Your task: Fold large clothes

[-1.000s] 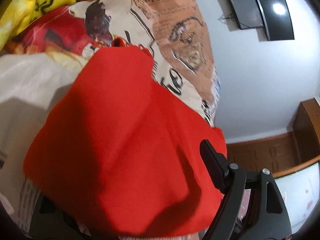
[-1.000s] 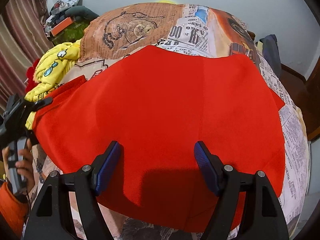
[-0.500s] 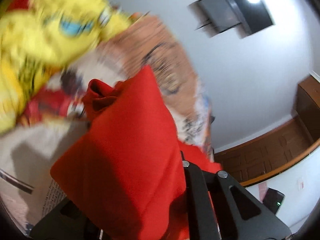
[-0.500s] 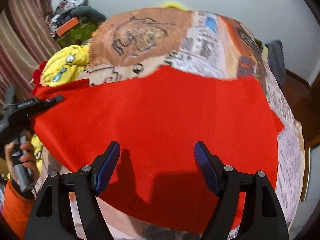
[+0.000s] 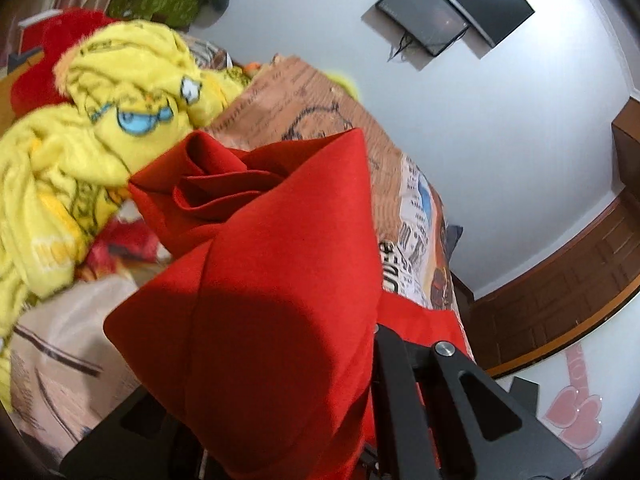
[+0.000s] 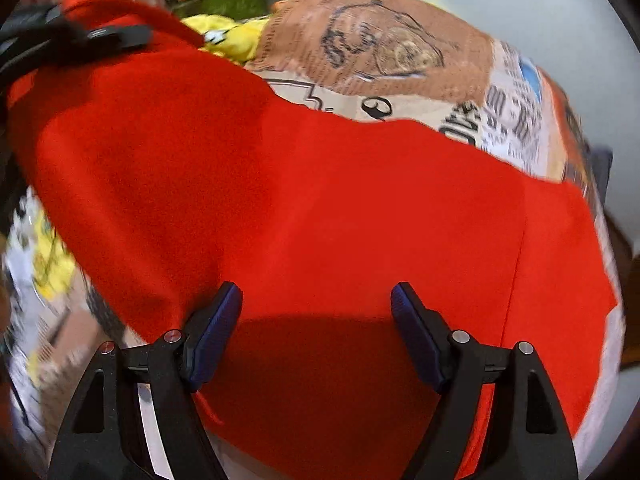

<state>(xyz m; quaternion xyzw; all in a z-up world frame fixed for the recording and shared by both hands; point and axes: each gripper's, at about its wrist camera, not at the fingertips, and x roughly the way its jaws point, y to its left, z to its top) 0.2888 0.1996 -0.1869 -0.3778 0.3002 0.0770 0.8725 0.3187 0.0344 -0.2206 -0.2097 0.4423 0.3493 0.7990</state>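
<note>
Red garment (image 6: pixel 320 208) lying spread on printed bedspread (image 6: pixel 380 48), its 9 o'clock edge being lifted by left claw (image 5: pixel 320 420), clamped on bunched cloth. Right claw (image 6: pixel 316 320) hovering over near hem, fingers apart, gripping nothing. First fold seemingly starting; remaining folds not done. Yellow blanket (image 5: pixel 80 140) heaped at 10 o'clock.

Newspaper-print bedsheet (image 6: pixel 508 120): headline letters and column print visible, too blurred to read. No other text legible.
</note>
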